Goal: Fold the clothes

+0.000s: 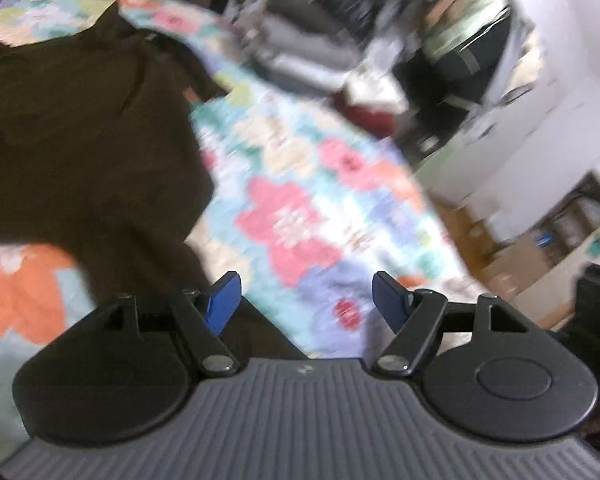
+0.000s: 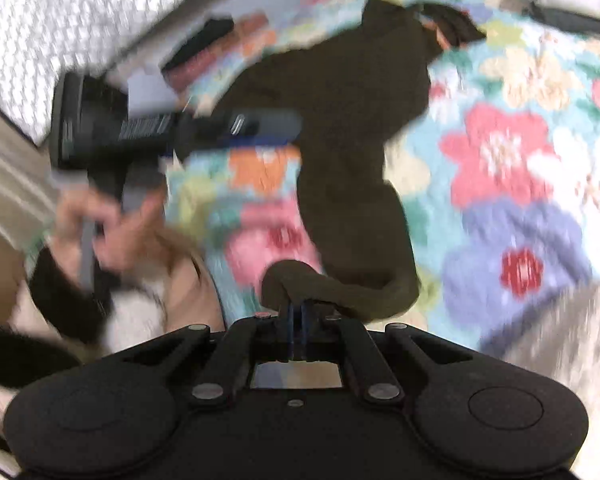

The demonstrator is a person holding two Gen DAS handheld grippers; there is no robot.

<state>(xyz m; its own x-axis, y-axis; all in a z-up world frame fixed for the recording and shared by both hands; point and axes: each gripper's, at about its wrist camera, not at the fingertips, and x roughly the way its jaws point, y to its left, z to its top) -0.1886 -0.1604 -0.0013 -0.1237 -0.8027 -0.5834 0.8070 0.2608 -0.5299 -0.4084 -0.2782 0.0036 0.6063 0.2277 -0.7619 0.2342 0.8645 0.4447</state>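
Observation:
A dark brown garment [image 1: 80, 128] lies spread on a floral bedspread [image 1: 300, 208]. My left gripper [image 1: 306, 300] is open and empty, held above the garment's right edge; its blue fingertips [image 1: 224, 300] stand wide apart. In the right wrist view the same garment [image 2: 340, 120] runs down toward me as a narrow strip. My right gripper [image 2: 298, 312] is shut on the garment's near end, which bunches over the jaws. The left gripper [image 2: 172, 128], held by a hand [image 2: 112, 224], shows at the left of that view, blurred.
The floral bedspread [image 2: 520, 184] covers the bed. Beyond the bed's right edge in the left wrist view stand cluttered shelves [image 1: 460, 40] and a white wall [image 1: 560, 120]. A white patterned surface [image 2: 60, 20] lies at the upper left of the right wrist view.

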